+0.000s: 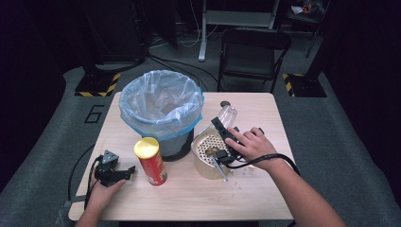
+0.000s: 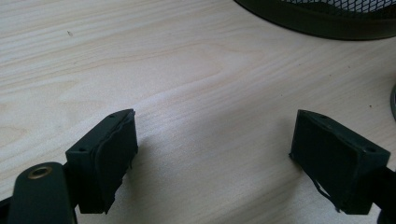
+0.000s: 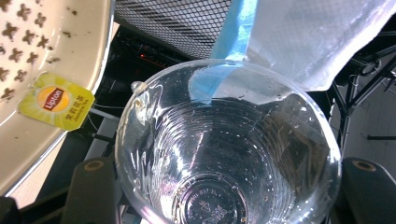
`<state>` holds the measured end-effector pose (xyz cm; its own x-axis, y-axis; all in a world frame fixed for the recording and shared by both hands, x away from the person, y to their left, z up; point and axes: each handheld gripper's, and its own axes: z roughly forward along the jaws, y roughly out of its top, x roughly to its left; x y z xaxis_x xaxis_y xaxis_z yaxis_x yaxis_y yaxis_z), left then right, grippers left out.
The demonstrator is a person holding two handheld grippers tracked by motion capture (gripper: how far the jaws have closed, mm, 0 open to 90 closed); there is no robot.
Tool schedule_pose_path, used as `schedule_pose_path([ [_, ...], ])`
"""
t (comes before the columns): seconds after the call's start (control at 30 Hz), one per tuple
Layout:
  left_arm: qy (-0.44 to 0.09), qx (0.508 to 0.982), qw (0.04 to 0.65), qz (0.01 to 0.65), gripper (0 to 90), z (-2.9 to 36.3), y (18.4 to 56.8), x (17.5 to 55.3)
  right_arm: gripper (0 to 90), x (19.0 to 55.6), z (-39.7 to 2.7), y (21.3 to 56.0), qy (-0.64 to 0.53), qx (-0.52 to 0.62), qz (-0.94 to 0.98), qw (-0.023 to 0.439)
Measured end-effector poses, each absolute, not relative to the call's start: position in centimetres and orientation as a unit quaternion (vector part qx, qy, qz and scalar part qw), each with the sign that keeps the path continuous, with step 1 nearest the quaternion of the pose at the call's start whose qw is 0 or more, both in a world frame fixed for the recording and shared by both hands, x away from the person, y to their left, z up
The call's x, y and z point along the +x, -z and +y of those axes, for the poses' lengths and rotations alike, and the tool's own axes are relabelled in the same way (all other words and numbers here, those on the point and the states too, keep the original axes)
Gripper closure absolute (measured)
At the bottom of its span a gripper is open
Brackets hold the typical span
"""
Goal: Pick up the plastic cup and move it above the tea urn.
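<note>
A clear plastic cup, wet inside, is clamped between the jaws of my right gripper. In the high view the cup lies tilted beyond a beige perforated strainer bowl, with the right gripper over the bowl's far rim. A yellow Lipton tea-bag tag rests on the strainer's rim. My left gripper rests on the table at the front left, jaws wide apart over bare wood, holding nothing.
A black mesh bin with a blue plastic liner stands at the table's middle back. A red chip can with a yellow lid stands just right of the left gripper. A thin metal handle leans in the strainer. A folding chair stands behind the table.
</note>
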<state>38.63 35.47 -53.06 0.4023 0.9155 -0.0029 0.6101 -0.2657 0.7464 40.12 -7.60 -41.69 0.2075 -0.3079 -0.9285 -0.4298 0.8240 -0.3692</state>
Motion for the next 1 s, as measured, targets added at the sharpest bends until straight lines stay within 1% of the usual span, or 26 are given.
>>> schedule_pose_path([
  [0.07, -0.222, 0.764, 0.343, 0.499, 14.1, 35.5, 53.1, 38.6, 34.3, 40.1, -7.6, 41.5, -0.039, -0.301, 0.623, 0.72],
  [0.1, -0.222, 0.764, 0.343, 0.499, 14.1, 35.5, 53.1, 38.6, 34.3, 40.1, -7.8, 41.7, -0.049, -0.285, 0.627, 0.723],
  [0.13, -0.222, 0.764, 0.343, 0.499, 14.1, 35.5, 53.1, 38.6, 34.3, 40.1, -7.7, 41.5, -0.041, -0.3, 0.619, 0.725],
  [0.17, -0.222, 0.764, 0.343, 0.499, 14.1, 35.5, 53.1, 38.6, 34.3, 40.0, -7.9, 41.7, -0.055, -0.28, 0.625, 0.726],
  [0.23, -0.222, 0.764, 0.343, 0.499, 14.1, 35.5, 53.1, 38.6, 34.2, 40.0, -7.8, 41.4, -0.045, -0.298, 0.616, 0.728],
  [0.43, -0.222, 0.764, 0.343, 0.499, 14.1, 35.5, 53.1, 38.6, 34.2, 39.9, -8.0, 41.8, -0.066, -0.271, 0.617, 0.736],
  [0.7, -0.222, 0.764, 0.343, 0.499, 14.1, 35.5, 53.1, 38.6, 34.2, 39.5, -7.6, 42.2, -0.129, -0.205, 0.62, 0.746],
  [0.77, -0.222, 0.764, 0.343, 0.499, 14.1, 35.5, 53.1, 38.6, 34.0, 39.5, -7.6, 42.0, -0.161, -0.169, 0.629, 0.742],
  [0.83, -0.222, 0.764, 0.343, 0.499, 14.1, 35.5, 53.1, 38.6, 34.0, 39.5, -7.6, 41.7, -0.176, -0.156, 0.631, 0.739],
  [0.87, -0.222, 0.764, 0.343, 0.499, 14.1, 35.5, 53.1, 38.6, 33.9, 39.4, -7.6, 41.4, -0.202, -0.125, 0.633, 0.737],
  [0.9, -0.222, 0.764, 0.343, 0.499, 14.1, 35.5, 53.1, 38.6, 33.9, 39.4, -7.6, 41.0, -0.221, -0.109, 0.637, 0.731],
  [0.93, -0.222, 0.764, 0.343, 0.499, 14.1, 35.5, 53.1, 38.6, 33.8, 39.4, -7.8, 40.4, -0.262, -0.062, 0.644, 0.716],
  [1.0, -0.222, 0.764, 0.343, 0.499, 14.1, 35.5, 53.1, 38.6, 33.8, 39.4, -8.0, 39.7, -0.311, -0.012, 0.652, 0.692],
])
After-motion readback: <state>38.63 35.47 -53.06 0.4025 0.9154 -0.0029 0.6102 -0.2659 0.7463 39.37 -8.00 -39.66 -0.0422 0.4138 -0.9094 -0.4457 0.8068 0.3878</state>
